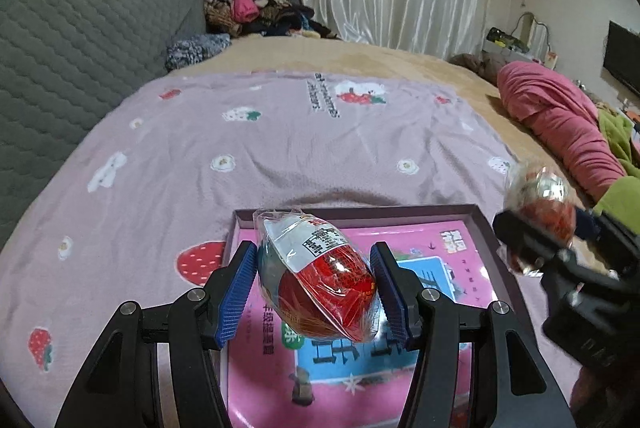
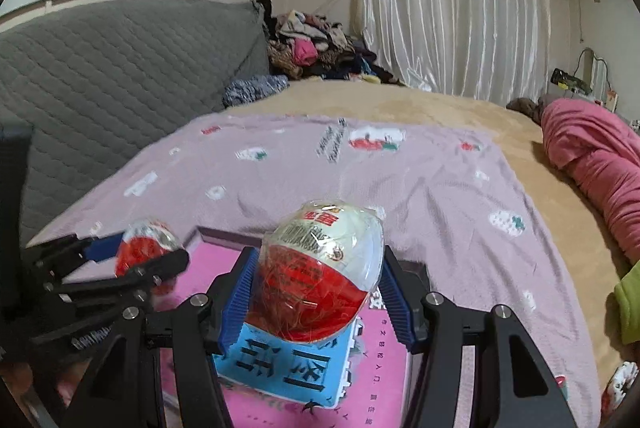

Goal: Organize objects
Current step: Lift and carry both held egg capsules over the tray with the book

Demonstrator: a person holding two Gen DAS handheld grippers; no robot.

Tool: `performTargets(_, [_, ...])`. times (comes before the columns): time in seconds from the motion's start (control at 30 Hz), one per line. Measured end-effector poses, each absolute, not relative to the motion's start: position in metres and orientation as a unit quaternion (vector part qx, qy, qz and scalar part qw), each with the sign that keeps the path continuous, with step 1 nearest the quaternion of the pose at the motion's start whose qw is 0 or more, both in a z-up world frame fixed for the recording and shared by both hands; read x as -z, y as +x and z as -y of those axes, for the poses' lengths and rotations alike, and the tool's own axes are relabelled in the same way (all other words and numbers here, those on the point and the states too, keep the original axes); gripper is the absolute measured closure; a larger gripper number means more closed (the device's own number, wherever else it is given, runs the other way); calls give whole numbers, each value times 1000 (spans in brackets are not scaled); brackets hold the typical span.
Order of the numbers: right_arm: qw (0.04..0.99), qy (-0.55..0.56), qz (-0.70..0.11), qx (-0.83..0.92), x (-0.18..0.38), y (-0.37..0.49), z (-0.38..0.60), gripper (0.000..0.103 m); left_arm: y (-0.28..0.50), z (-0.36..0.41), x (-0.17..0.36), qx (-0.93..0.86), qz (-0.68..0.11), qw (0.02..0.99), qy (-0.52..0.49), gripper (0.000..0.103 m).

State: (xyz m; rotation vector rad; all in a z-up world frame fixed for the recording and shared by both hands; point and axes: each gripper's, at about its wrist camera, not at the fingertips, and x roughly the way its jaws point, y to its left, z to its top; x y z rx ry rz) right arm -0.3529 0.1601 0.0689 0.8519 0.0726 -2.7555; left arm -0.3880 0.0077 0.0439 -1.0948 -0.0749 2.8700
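My left gripper (image 1: 314, 288) is shut on a red and white egg-shaped toy in clear wrap (image 1: 316, 272), its blue pads pressing both sides. It hangs above an open purple box (image 1: 486, 228) that holds a pink book (image 1: 400, 236). My right gripper (image 2: 316, 292) is shut on a second wrapped red and white egg (image 2: 320, 268) over the same box (image 2: 208, 234) and book (image 2: 376, 368). The right gripper and its egg (image 1: 538, 196) show blurred at the right of the left wrist view. The left gripper's egg (image 2: 146, 250) shows blurred at the left of the right wrist view.
The box lies on a lilac strawberry-print blanket (image 1: 240, 156) over a tan bed cover (image 1: 400, 56). A grey quilted headboard (image 1: 80, 36) stands at left, a clothes pile (image 1: 248, 4) behind it. A pink garment (image 1: 560, 124) and green cloth (image 1: 620, 136) lie at right.
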Motion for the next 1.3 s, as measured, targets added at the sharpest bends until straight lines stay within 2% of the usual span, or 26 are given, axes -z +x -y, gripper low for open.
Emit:
performTargets(0.67, [101,380,-40,919,14,-407,-182,44,-448,-21,18,-909,-10,5,-417,43])
performTargets(1.2, [72,406,-45,910,30,-418,-187,44,-463,-21,37,-899,-14,-17,-438,42])
performTargets(1.27, [70,408,-42,909,31,-419,-188,43,-464,-20,39,-896,-7,-15,-443,36])
performTargets(1.3, [72,407,-42,909,31,-419,-188,43,-464,-19,40,-894,-6,-16,-447,29])
